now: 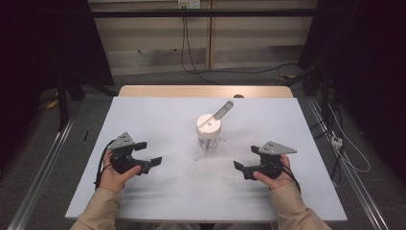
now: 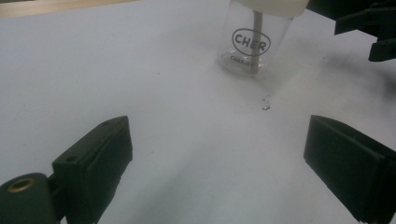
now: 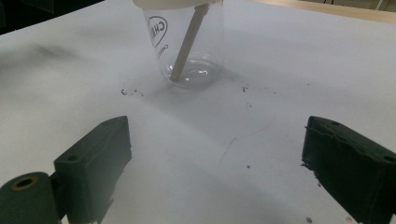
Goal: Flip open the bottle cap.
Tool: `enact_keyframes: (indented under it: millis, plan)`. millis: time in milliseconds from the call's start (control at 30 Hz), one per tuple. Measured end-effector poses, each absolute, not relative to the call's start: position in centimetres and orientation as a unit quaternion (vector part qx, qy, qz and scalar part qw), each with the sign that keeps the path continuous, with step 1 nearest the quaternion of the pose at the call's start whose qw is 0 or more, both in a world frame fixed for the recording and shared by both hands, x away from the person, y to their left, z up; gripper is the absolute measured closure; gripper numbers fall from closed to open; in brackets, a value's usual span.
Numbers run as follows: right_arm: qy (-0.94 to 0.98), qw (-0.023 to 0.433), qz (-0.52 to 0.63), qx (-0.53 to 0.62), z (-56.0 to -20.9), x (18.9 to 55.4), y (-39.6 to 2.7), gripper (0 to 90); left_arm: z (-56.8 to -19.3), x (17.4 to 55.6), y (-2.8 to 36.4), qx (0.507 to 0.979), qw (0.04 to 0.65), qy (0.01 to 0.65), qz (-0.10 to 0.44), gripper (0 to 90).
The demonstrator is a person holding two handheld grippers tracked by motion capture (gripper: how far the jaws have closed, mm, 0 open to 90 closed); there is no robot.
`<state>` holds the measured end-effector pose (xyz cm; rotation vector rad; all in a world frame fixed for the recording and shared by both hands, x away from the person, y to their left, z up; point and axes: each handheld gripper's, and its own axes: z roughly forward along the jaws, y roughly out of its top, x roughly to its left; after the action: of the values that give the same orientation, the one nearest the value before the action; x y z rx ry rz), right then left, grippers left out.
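A clear plastic cup [image 1: 209, 134] with a white lid [image 1: 208, 122] stands upright in the middle of the white sheet. A flat pale stick [image 1: 223, 110] pokes through the lid and leans to the far right. The left gripper view shows the cup [image 2: 252, 46] with black lettering on its wall; in the right gripper view the stick [image 3: 187, 44] reaches the bottom of the cup [image 3: 201, 56]. My left gripper [image 1: 149, 153] rests left of the cup, open and empty [image 2: 217, 154]. My right gripper [image 1: 245, 157] rests right of the cup, also open and empty [image 3: 217, 158]. Both point inward.
The white sheet [image 1: 158, 115] covers most of a wooden table [image 1: 143, 90]. Small dark specks [image 3: 128, 92] lie on the sheet near the cup's base. Cables [image 1: 239, 72] run over the floor beyond the table. Metal rails [image 1: 43, 167] flank both sides.
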<state>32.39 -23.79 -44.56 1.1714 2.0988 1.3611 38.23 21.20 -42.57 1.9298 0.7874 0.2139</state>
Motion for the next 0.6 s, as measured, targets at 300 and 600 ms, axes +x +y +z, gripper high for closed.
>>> enact_keyframes:
  millis: [300,600]
  plan:
    - [0.745,0.188,0.484,0.419,-44.7,31.3,-24.8,7.8,-43.1,37.6,22.7,0.796,0.493,0.340,0.088,7.5]
    - [0.746,0.188,0.481,0.421,-45.0,30.7,-25.8,8.2,-43.5,37.1,23.4,0.797,0.488,0.344,0.092,7.5]
